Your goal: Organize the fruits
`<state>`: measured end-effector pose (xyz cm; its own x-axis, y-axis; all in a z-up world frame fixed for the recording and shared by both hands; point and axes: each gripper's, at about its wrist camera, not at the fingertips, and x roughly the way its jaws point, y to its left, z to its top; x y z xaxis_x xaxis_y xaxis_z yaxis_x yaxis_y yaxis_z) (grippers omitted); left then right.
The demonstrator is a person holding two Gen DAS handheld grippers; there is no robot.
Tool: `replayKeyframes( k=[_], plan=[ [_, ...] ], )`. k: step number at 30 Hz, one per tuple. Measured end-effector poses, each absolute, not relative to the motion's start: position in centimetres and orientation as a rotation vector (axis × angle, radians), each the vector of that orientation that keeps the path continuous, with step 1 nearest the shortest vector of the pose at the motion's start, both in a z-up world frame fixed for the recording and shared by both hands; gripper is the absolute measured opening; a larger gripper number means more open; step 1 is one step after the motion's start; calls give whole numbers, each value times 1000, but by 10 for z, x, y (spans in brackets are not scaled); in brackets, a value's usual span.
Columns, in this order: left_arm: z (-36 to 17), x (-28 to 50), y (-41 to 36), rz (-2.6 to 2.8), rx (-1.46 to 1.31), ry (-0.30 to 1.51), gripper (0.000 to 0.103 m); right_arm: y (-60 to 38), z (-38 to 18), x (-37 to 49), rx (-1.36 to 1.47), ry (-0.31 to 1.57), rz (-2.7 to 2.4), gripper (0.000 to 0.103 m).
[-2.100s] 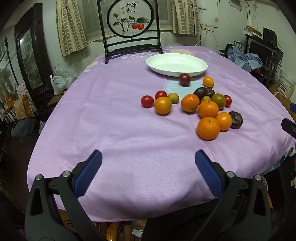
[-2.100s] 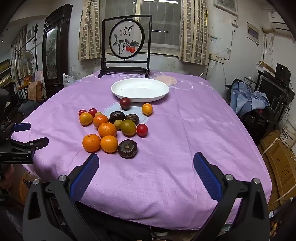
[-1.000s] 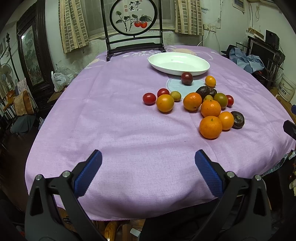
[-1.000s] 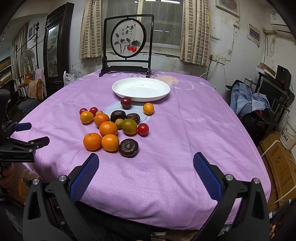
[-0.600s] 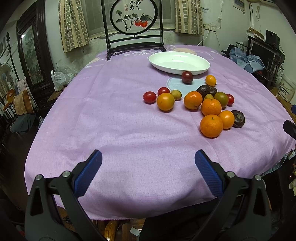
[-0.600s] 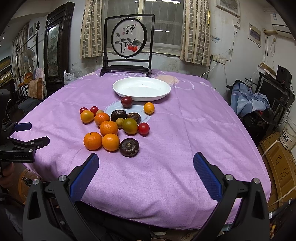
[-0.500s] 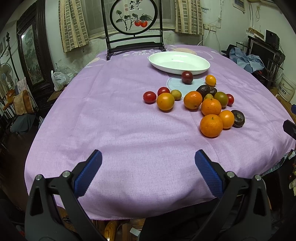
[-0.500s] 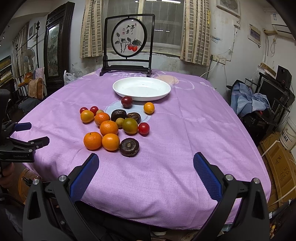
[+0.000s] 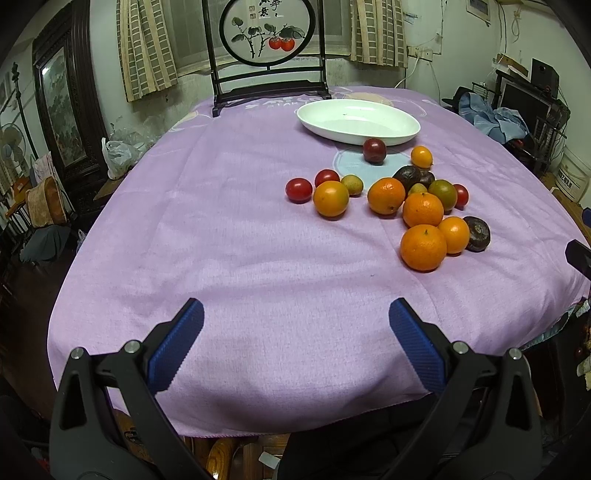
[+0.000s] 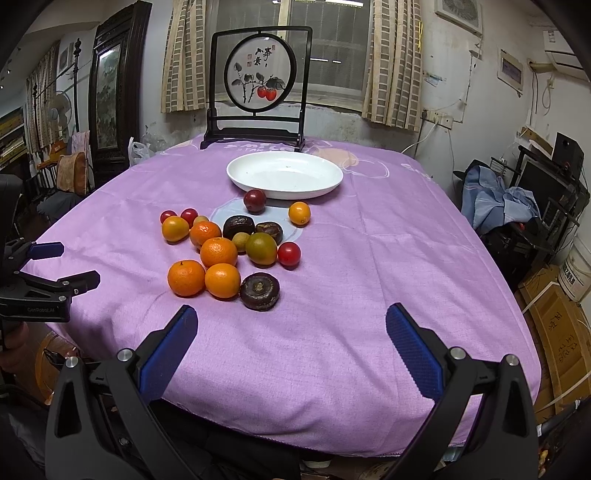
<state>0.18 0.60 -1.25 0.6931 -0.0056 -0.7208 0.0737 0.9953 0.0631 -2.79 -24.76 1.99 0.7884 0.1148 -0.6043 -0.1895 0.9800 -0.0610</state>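
Note:
A white oval plate [image 9: 357, 121] [image 10: 284, 175] sits empty at the far side of the purple tablecloth. Several fruits lie loose in front of it: oranges [image 9: 423, 247] [image 10: 186, 277], red tomatoes [image 9: 298, 189] [image 10: 289, 254], a dark red plum [image 9: 374, 150] [image 10: 255, 200], dark wrinkled fruits [image 9: 477, 228] [image 10: 259, 291] and a green one [image 10: 261, 249]. My left gripper [image 9: 295, 332] is open and empty over the near table edge, left of the fruit. My right gripper [image 10: 290, 334] is open and empty, just short of the dark fruit. The left gripper also shows in the right wrist view [image 10: 55, 269].
A framed round persimmon painting [image 9: 264, 35] [image 10: 258, 83] stands behind the plate at the table's far edge. Cluttered furniture and blue cloth [image 10: 495, 199] stand to the right. A dark cabinet [image 9: 62, 110] stands to the left.
Both grippers have moved slightly forward toward the fruit and stay open. Nothing on the table has moved.

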Motion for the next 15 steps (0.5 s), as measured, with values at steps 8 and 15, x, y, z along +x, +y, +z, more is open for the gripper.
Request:
replayKeyframes(
  k=[8, 15],
  plan=[
    [-14, 1, 5, -44, 90, 805, 101, -247, 20, -28, -122, 643, 163, 102],
    [-14, 2, 6, -43, 89, 808, 101, -247, 20, -28, -123, 643, 164, 102]
  ],
)
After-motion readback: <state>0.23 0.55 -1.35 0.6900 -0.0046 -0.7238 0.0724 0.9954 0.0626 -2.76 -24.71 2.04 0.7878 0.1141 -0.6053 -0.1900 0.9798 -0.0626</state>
